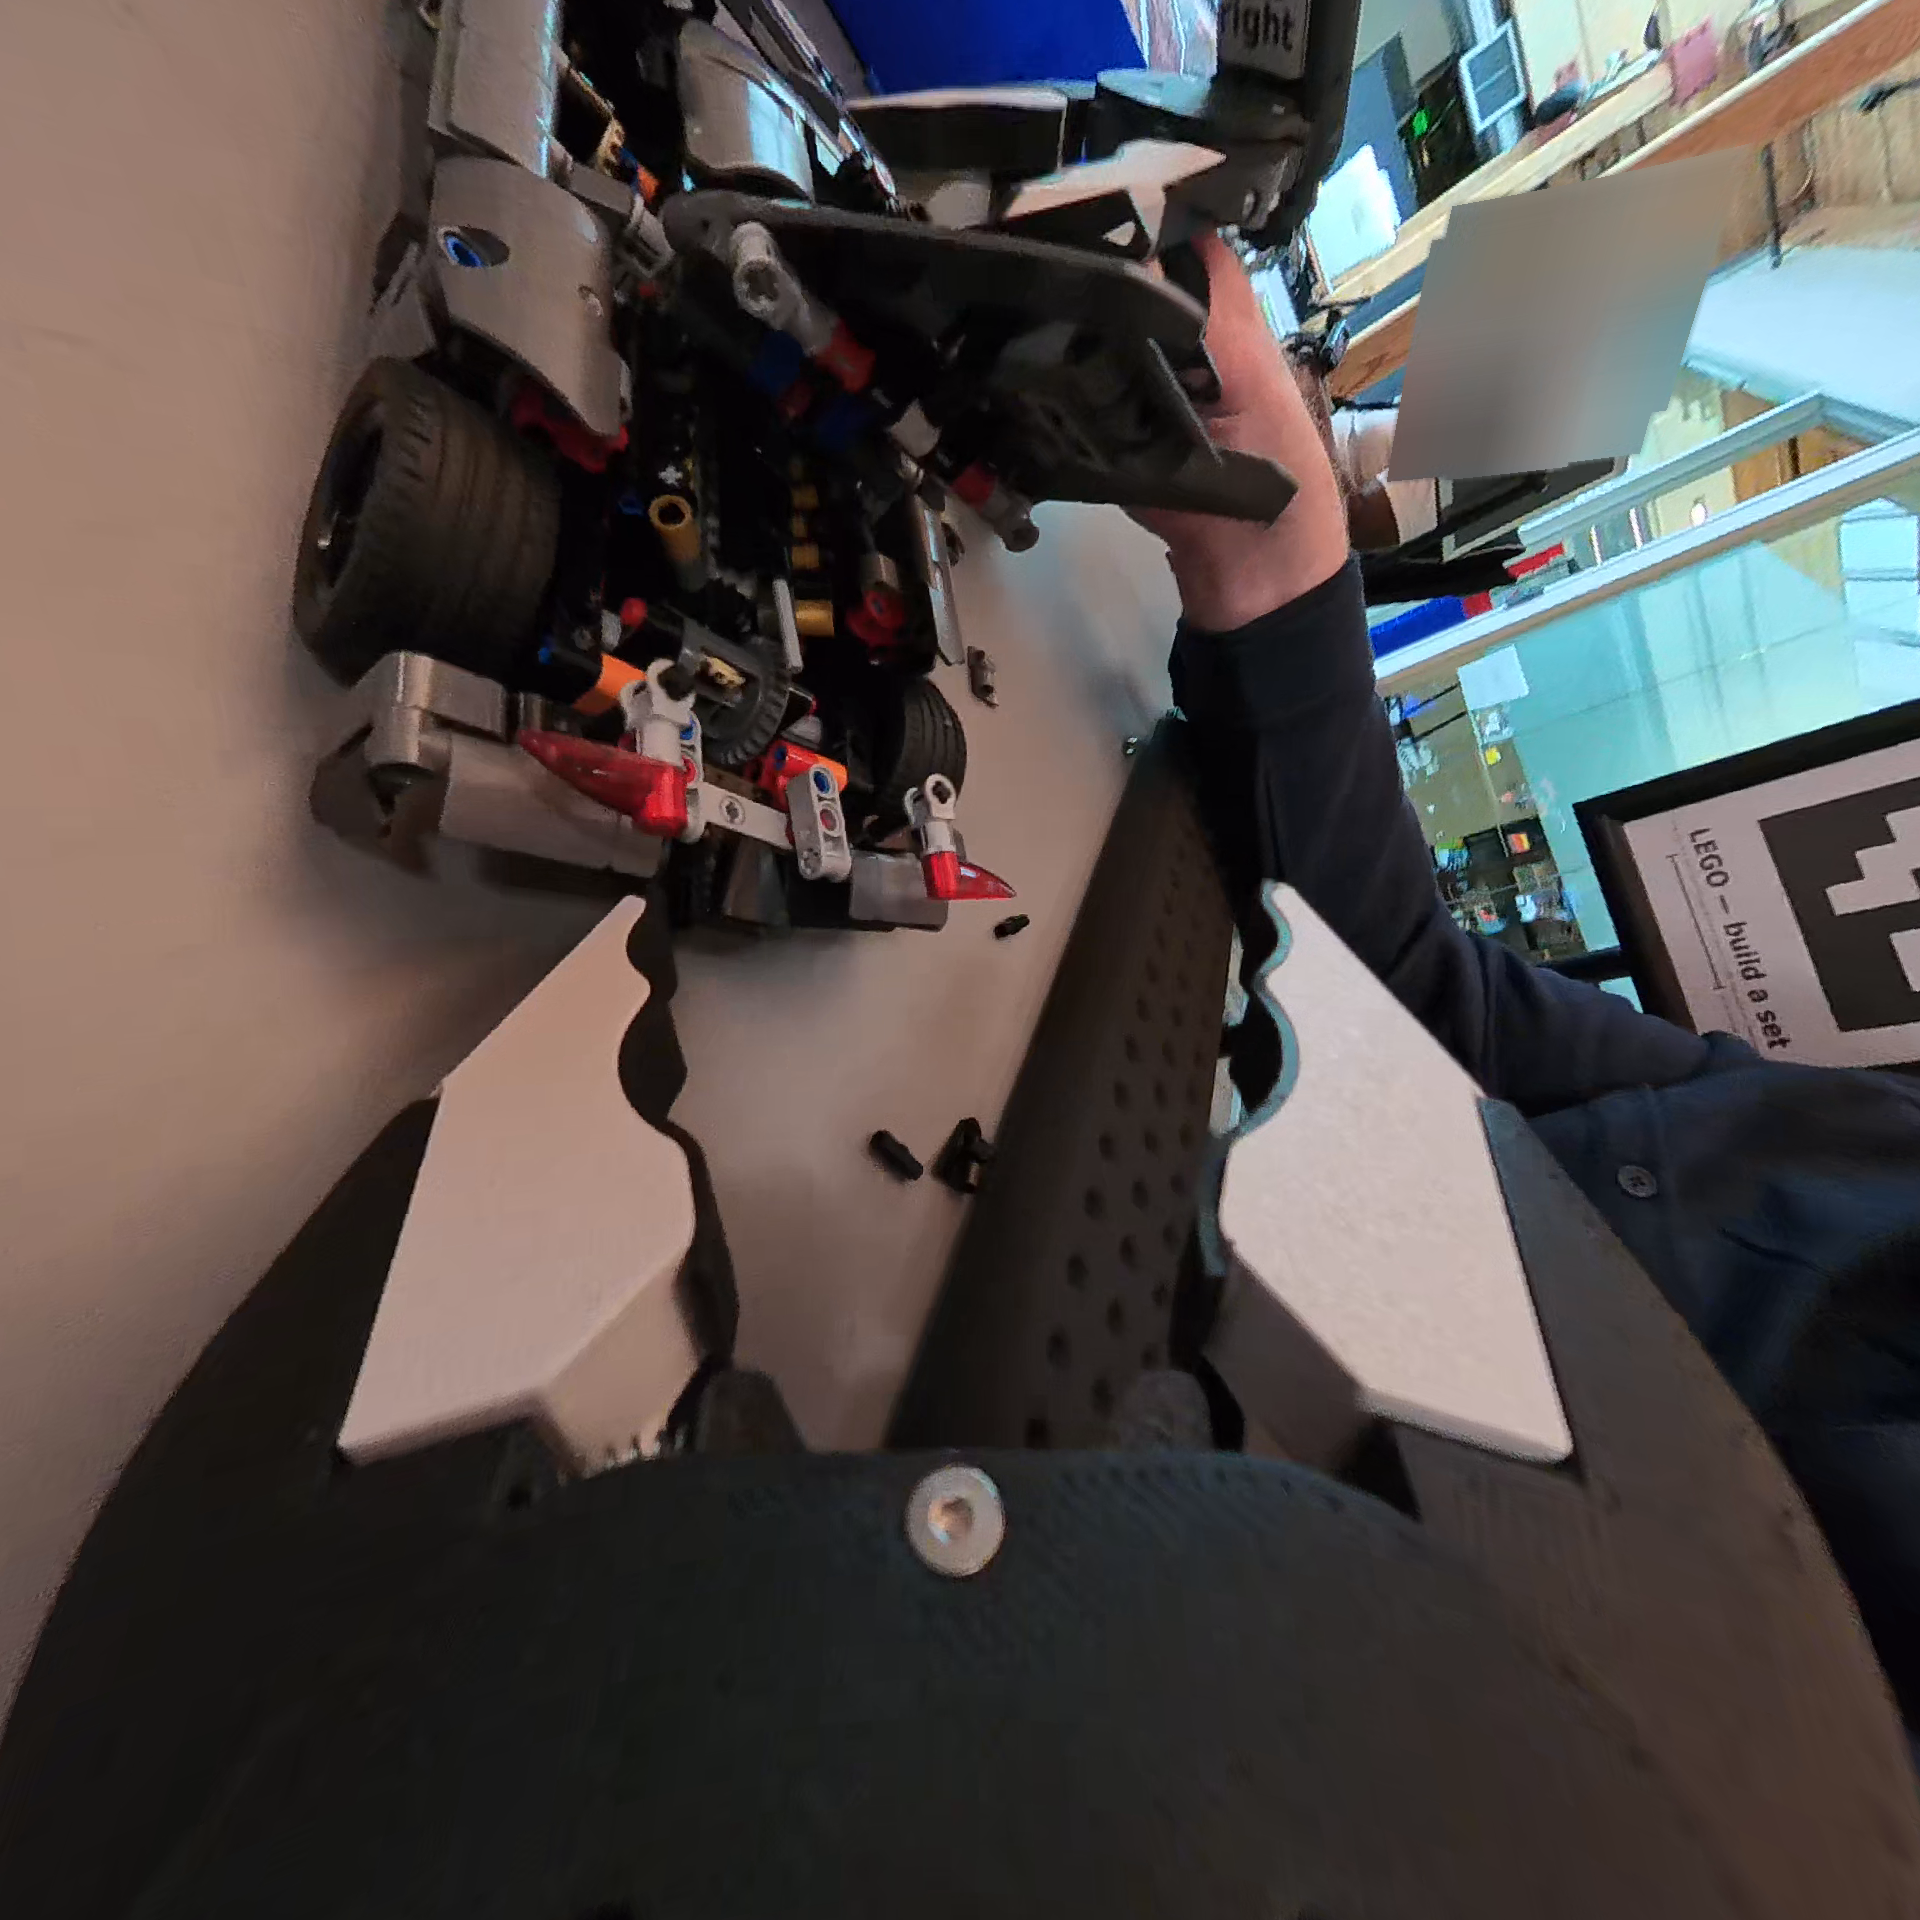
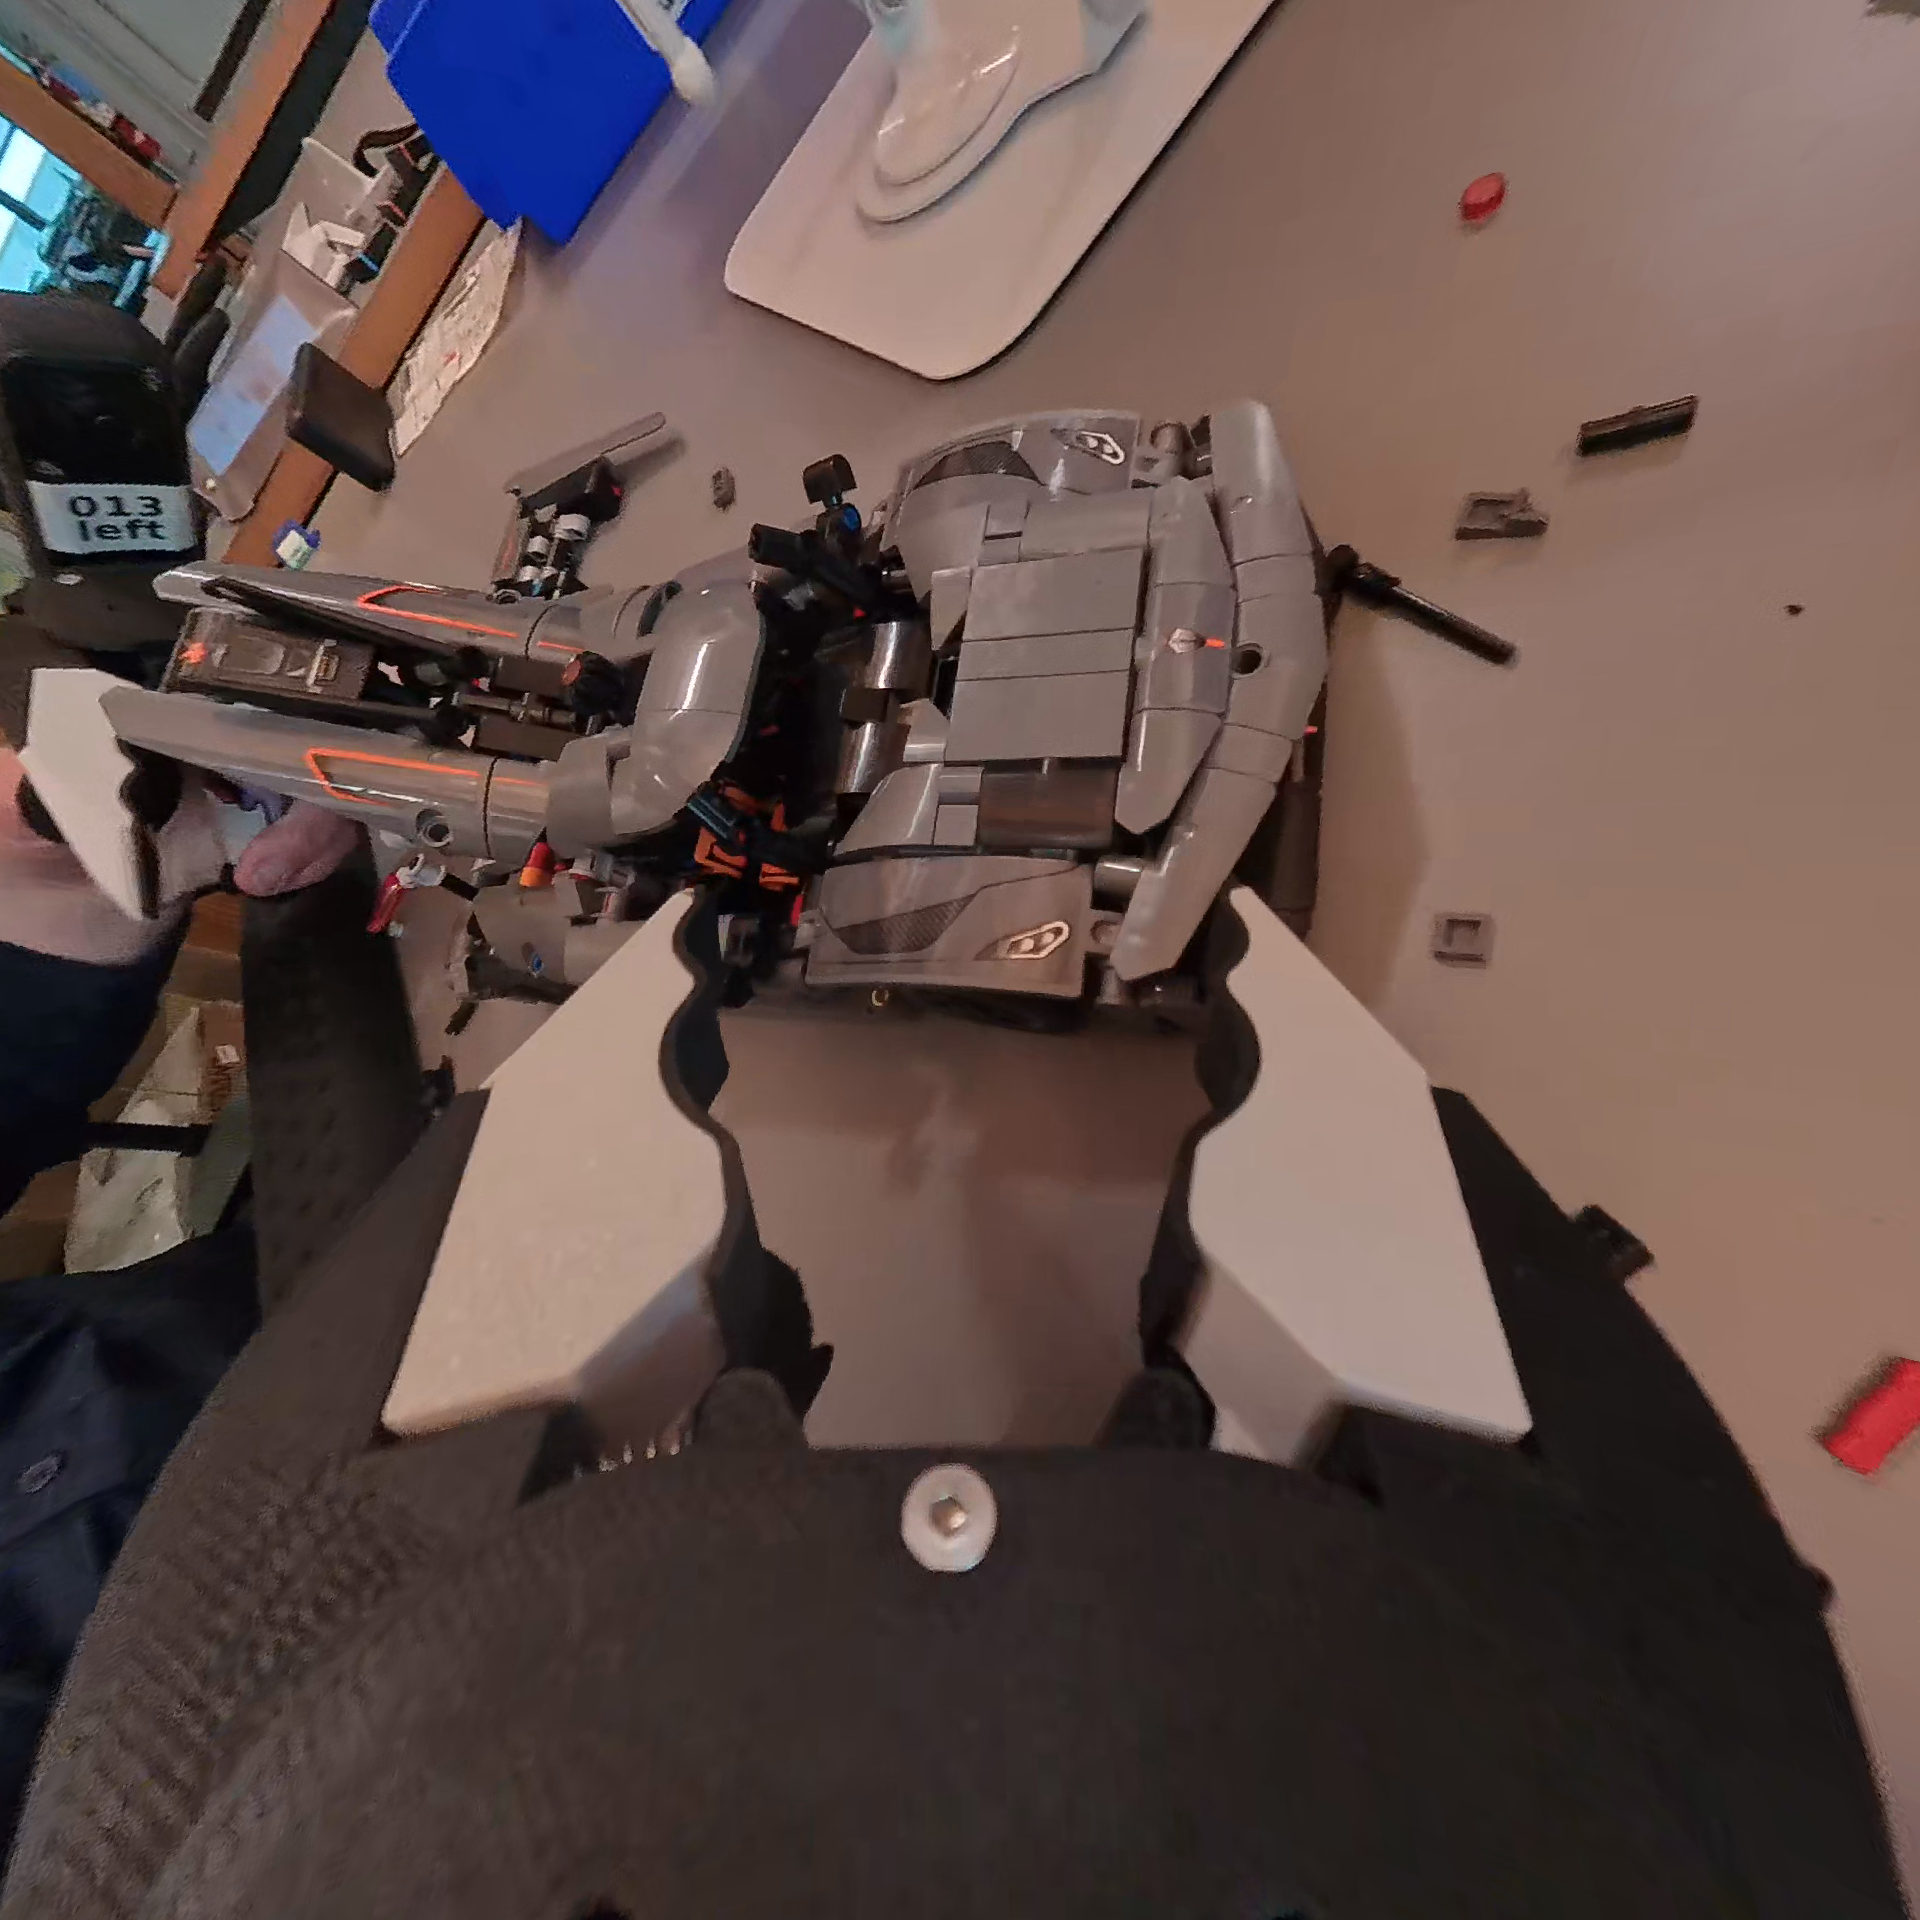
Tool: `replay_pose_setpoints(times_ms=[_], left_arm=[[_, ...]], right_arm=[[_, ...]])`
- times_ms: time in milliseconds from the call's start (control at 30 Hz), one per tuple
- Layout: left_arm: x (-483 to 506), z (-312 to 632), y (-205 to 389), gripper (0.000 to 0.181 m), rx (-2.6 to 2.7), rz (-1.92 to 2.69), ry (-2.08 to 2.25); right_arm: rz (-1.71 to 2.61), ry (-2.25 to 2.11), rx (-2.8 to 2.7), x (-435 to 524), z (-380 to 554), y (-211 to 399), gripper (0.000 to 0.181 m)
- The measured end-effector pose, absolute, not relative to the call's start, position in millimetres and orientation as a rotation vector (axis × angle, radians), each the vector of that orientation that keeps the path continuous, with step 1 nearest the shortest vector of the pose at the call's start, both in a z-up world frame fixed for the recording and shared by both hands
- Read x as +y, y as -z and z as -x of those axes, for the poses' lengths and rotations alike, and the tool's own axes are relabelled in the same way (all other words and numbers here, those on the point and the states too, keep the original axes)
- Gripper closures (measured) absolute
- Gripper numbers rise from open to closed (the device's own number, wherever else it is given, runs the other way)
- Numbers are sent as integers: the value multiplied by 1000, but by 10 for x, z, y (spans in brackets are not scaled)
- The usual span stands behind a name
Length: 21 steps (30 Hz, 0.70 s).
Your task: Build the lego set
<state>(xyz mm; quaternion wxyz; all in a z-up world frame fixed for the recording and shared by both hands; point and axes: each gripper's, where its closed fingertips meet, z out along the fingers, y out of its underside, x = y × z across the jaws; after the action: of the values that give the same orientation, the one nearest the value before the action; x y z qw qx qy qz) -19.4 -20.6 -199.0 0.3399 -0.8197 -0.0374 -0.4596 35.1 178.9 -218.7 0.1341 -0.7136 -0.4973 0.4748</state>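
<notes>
We see a grey lego car [image 2: 935, 727], partly built, standing on the grey table [image 2: 1558, 831].

Left wrist view: the car's rear end faces the camera, with red tail pieces [image 1: 613, 774], a black tyre [image 1: 416, 520] and exposed black, blue and orange internals. A dark grey panel [image 1: 987, 343] is raised over the open body. A bare hand [image 1: 1257, 468] in a dark sleeve [image 1: 1351, 831] touches that panel's edge. Small black pins [image 1: 935, 1153] lie loose on the table near the car's rear.

Left tongs [image 1: 956, 966]: both white fingers spread wide, nothing between them. A dark perforated part [image 1: 1101, 1143] crosses the gap close to the right finger; we cannot tell what it is.

Right wrist view: the car's roof and bonnet are seen from above, two long grey panels with orange lines [image 2: 343, 717] hinged outward to the left.

Right tongs [image 2: 961, 956]: fingers wide apart, empty, tips just beside the car's near flank; whether they touch it, we cannot tell.

Loose parts lie well apart on the table: a black axle [image 2: 1423, 613] beside the car's front, small grey pieces [image 2: 1501, 514], a red round stud [image 2: 1483, 195], a red brick [image 2: 1875, 1429]. A white tray [image 2: 831, 281] and a blue bin [image 2: 540, 114] sit behind the car.
</notes>
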Motion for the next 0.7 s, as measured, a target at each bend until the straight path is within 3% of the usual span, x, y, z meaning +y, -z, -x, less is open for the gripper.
replay_pose_setpoints(times_ms=[367,700], left_arm=[[-406,448,1985,74,-171,2114,1174],[-417,745,1952,61,-178,2141,1134]], right_arm=[[2052,-1356,-1584,1371,-349,2205,87],[2031,-1355,-1647,1042,-407,2200,87]])
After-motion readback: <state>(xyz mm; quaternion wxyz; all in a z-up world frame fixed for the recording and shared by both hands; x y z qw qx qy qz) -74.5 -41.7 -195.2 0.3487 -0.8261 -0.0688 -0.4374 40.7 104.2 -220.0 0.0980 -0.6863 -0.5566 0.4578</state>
